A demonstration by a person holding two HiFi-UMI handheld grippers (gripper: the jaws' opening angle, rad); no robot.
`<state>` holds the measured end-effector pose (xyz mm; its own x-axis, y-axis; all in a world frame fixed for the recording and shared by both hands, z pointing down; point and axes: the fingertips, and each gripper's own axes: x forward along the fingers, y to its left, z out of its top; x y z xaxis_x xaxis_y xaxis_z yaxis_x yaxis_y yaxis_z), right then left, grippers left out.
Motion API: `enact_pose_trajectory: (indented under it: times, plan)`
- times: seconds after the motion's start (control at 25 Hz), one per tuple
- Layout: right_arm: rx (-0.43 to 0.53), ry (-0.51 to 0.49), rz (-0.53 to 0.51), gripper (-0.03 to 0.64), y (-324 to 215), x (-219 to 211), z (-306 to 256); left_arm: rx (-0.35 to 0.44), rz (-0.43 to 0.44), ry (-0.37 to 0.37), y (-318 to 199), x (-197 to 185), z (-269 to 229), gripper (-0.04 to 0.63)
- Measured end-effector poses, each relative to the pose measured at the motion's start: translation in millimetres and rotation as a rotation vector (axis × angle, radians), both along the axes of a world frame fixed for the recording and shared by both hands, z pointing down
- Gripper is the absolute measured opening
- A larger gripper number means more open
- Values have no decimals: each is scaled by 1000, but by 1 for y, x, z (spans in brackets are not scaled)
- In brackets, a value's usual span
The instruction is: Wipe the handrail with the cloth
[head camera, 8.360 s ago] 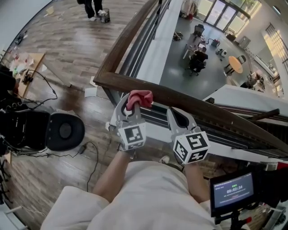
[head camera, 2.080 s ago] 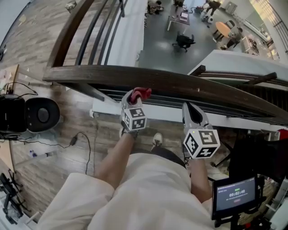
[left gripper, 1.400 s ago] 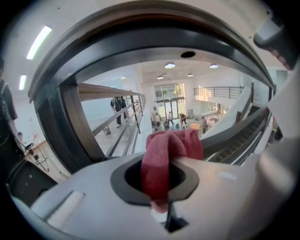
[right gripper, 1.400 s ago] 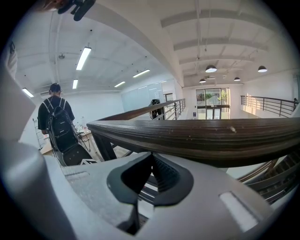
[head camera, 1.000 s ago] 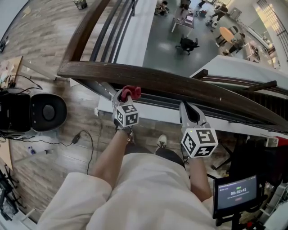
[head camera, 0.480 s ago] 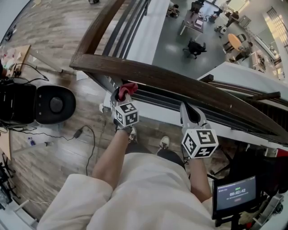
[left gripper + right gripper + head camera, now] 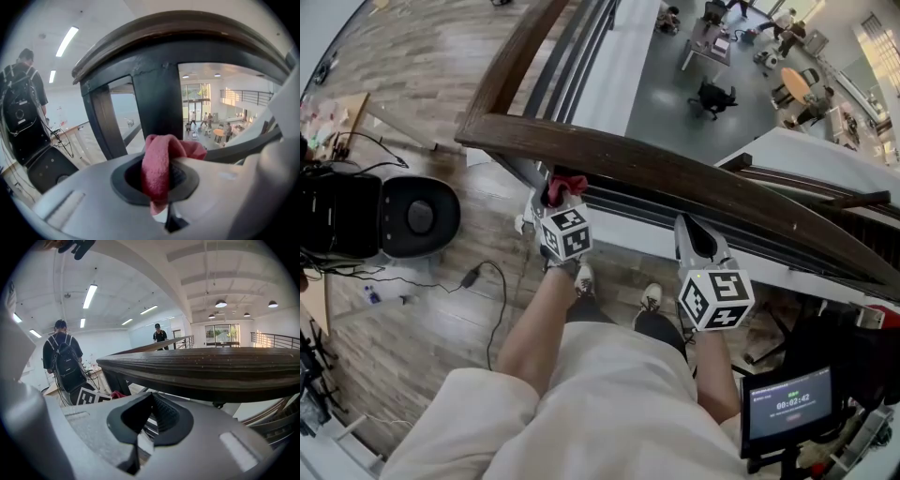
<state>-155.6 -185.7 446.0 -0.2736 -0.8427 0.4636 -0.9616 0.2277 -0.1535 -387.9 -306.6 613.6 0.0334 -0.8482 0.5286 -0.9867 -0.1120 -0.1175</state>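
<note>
"Since about two seconds ago, your left gripper [image 7: 562,198] has carried the cloth [image 7: 566,185] leftward along the handrail [image 7: 694,178], closer to its corner in the upper left of the frame."

"Where is the cloth now?"

"Left of centre, pinched between your left jaws at the rail's near lower edge, in front of a dark post [image 7: 159,103]. I cannot tell whether it touches the wood."

"And my right?"

"Your right gripper [image 7: 689,230] hangs centre-right just below the rail, jaws pressed together on nothing. Black equipment [image 7: 412,217] sits at far left and a timer screen [image 7: 783,403] at lower right."
</note>
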Motion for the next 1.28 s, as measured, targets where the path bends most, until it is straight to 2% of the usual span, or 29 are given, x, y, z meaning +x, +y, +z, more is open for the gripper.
enact_pose_trajectory:
  times: [0.2, 0.4, 0.76, 1.08, 1.28]
  plan:
    - [-5, 1, 17, 3, -5, -14, 12, -37, 2, 34, -5, -12, 24, 31]
    - [-20, -8, 35, 3, 0, -8, 11, -71, 13, 58, 0, -3, 30, 31]
    - [-23, -7, 63, 3, -4, -35, 23, -138, 46, 109, -3, -17, 72, 31]
    - [-19, 1, 88, 3, -6, -29, 21, -139, 64, 130, -3, -13, 74, 31]
    - [-1, 8, 82, 3, -3, -33, 16, -109, 53, 161, -2, -10, 54, 31]
